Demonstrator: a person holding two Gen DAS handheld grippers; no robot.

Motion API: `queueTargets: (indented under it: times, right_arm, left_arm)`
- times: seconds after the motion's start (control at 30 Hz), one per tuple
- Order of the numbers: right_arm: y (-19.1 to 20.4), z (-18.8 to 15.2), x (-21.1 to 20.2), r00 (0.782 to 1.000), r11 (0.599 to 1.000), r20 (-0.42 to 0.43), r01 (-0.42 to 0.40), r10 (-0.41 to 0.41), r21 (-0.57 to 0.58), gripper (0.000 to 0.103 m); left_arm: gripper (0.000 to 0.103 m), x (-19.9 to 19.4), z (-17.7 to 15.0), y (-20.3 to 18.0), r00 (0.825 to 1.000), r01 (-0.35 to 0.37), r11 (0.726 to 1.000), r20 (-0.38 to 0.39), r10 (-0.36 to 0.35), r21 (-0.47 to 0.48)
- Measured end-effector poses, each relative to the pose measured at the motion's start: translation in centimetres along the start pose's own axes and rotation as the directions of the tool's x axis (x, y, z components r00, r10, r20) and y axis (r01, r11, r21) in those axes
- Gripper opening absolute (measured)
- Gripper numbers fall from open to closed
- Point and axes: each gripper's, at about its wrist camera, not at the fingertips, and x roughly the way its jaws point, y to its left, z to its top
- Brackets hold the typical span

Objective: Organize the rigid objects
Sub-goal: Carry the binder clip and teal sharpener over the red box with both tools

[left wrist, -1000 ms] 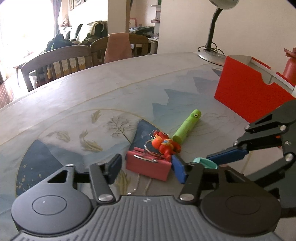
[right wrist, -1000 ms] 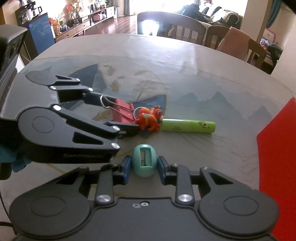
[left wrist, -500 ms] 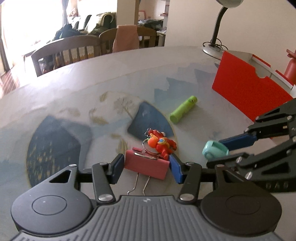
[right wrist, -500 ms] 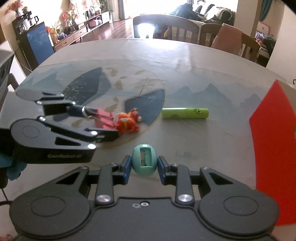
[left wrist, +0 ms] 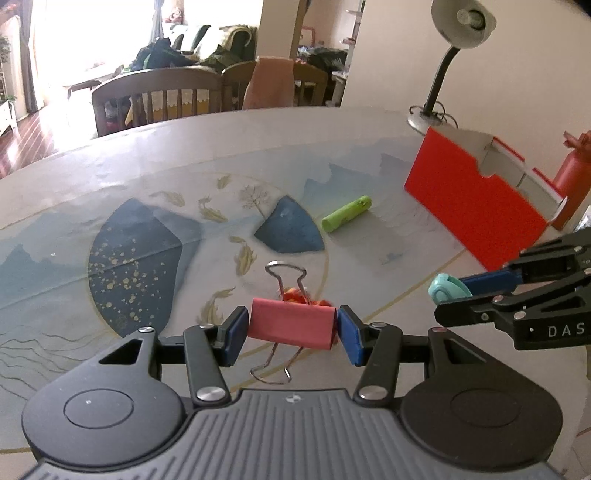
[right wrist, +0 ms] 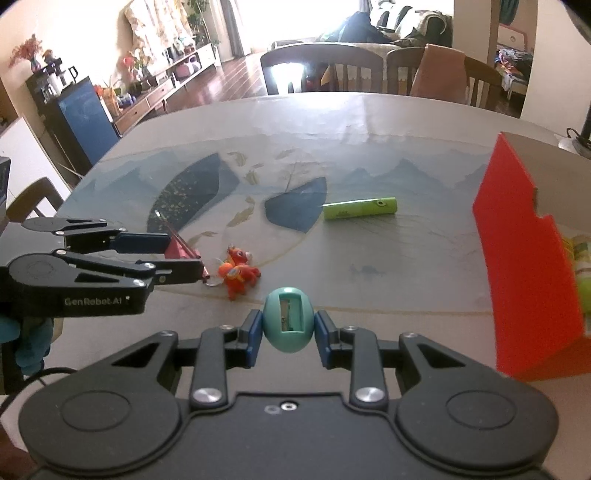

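My left gripper [left wrist: 291, 332] is shut on a pink binder clip [left wrist: 291, 325] and holds it above the table; its wire handles stick out front and back. From the right wrist view the left gripper [right wrist: 184, 258] and the clip [right wrist: 181, 251] sit at the left. An orange toy keychain [right wrist: 238, 275] lies on the table just under the clip, and the clip mostly hides the keychain [left wrist: 295, 295] in the left view. My right gripper [right wrist: 288, 326] is shut on a teal egg-shaped pencil sharpener [right wrist: 288, 325], and both the sharpener [left wrist: 448, 290] and the gripper show at the right in the left view. A green tube [right wrist: 360, 208] lies farther off.
A red open box [left wrist: 472, 199] stands at the table's right side, with yellow-green items inside it [right wrist: 581, 266]. Behind it are a desk lamp [left wrist: 458, 22] and a red bottle [left wrist: 570, 170]. Wooden chairs [left wrist: 159, 96] line the far edge of the table.
Both grippers have risen from the table with the clip and the sharpener. The orange keychain, earlier against the clip, now lies apart on the table. The green tube looks farther away.
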Motion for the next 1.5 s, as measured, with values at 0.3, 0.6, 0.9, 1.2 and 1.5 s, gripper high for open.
queueTargets:
  times: [0.3,0.6,0.9,1.2,1.5]
  right_arm:
    - [-1.5,0.3,-3.9,0.998,1.0,0.054,-0.018,0.018,0.003,0.029]
    - [-5.2,1.4,-7.7,0.993,0.999,0.117,-0.032,0.03,0.015,0.029]
    - [-10.4,2.4,-9.9,0.987,1.0,0.16,-0.02,0.017,0.017,0.029]
    - [-16.1,2.3,-11.5,0.983,0.999,0.186,0.004,-0.011,0.039,0.029]
    - [-21.1,2.3,-12.1,0.98,0.997,0.189,0.05,-0.061,0.065,0.029]
  left_arm:
    - [0.052,-2.2,1.6,-2.1,1.0,0.002,1.0,0.017,-0.001,-0.026]
    - [0.052,-3.4,4.7,-6.6,0.998,0.028,0.999,0.055,-0.027,-0.019]
    - [0.052,-2.6,8.0,-12.1,0.996,0.034,0.999,0.083,-0.034,0.004]
    - [0.052,-0.3,11.1,-18.0,0.995,0.056,0.997,0.086,-0.06,0.048]
    - [0.052,3.4,13.5,-24.0,0.993,0.096,0.99,0.054,-0.102,0.106]
